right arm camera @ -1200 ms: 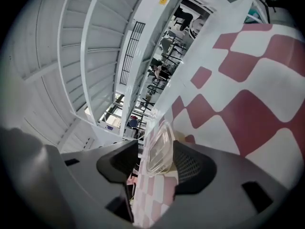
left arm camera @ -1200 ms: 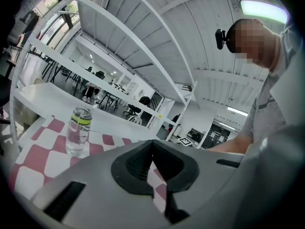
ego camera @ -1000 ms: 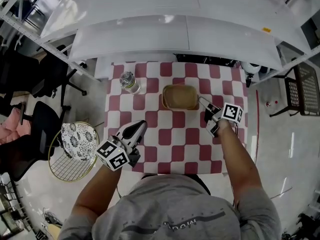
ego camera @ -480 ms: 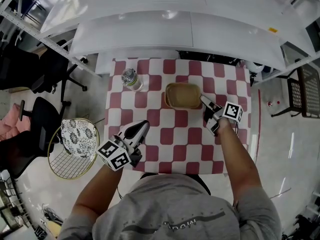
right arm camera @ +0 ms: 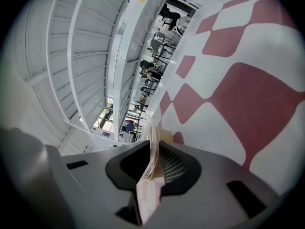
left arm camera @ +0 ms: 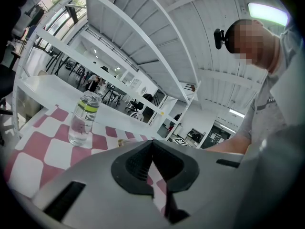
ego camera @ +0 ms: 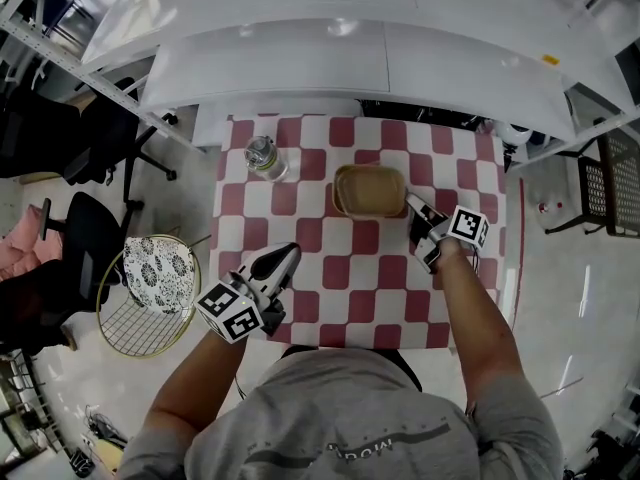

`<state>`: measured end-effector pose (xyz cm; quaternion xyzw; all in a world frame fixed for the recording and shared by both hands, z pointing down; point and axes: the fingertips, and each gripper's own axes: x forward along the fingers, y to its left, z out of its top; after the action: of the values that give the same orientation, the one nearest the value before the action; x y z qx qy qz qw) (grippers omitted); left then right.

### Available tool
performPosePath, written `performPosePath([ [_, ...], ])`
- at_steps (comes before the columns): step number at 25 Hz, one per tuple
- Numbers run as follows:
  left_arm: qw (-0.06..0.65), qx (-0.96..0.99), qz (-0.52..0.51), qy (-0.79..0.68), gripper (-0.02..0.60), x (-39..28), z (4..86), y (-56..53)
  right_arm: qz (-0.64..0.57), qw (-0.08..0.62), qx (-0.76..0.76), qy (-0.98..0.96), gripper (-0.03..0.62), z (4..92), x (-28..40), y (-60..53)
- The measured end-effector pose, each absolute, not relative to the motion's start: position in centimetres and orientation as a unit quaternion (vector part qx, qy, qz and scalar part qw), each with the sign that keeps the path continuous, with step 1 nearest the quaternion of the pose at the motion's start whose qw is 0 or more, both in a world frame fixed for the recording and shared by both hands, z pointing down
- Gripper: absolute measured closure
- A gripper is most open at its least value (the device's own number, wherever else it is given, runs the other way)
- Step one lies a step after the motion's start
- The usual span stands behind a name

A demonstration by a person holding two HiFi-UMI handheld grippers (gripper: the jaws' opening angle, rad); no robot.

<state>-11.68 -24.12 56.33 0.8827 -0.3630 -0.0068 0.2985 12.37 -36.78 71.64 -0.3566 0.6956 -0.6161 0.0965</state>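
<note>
Right gripper view: right claw (right arm camera: pixel 151 149) is clamped on the rim of the clear plastic container (right arm camera: pixel 150 124), which sits on the red-white checked tabletop (ego camera: pixel 350 268), far side, right of centre. Left claw (left arm camera: pixel 152 147) is closed and empty over the near-left squares. Water bottle (left arm camera: pixel 84 119) stands far-left; yellow-green band, print too small to read.

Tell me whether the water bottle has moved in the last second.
No. The water bottle sits on the same square near the far left corner of the checked tablecloth.
</note>
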Motion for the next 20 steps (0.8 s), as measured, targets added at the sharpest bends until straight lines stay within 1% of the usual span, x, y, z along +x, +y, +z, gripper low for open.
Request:
performPosePath([
  [3,0.299,0.882,-0.007,-0.363,0.569,-11.8,56.3,-24.1,-0.611,0.110,-0.351,0.701,0.546,70.9,12.4,-36.9],
  [12,0.289,0.885,-0.015,-0.364,0.569,-12.0,55.5,-24.8,-0.593,0.160,-0.343,0.711,0.551,68.1,13.3,-37.4],
  [20,0.255,0.893,-0.039,-0.368,0.569,-13.0,52.2,-27.3,-0.551,0.195,-0.341,0.736,0.551,62.3,13.5,-39.8],
])
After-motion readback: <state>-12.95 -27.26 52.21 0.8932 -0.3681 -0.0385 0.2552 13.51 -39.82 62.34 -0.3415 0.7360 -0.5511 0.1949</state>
